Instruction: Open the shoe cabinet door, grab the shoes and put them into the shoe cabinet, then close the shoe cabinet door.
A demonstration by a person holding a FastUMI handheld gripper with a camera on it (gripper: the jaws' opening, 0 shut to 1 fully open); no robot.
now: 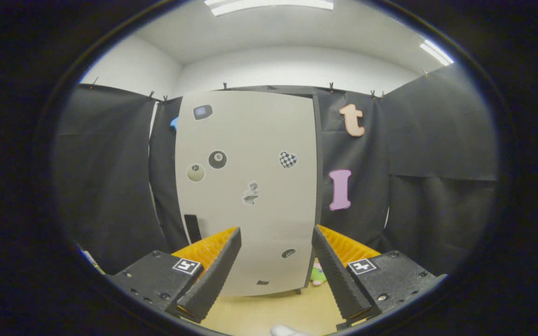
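Note:
A tall pale shoe cabinet (pixel 250 140) stands straight ahead with its door (pixel 269 210) shut; stickers dot the door front and a dark handle strip (pixel 192 227) sits low near its left edge. My gripper (pixel 276 233) is open, fingers spread wide with nothing between them, and the cabinet lies some way beyond the tips. A small pink and green object (pixel 318 274), possibly a shoe, lies on the floor by the cabinet's lower right corner, partly hidden behind my right finger (pixel 339 275). A bit of something white (pixel 285 330) peeks up below the fingers.
Black cloth walls (pixel 110 186) close in the cabinet on both sides and behind. A light wooden floor (pixel 269 312) stretches between me and the cabinet foot. Ceiling lights glow overhead.

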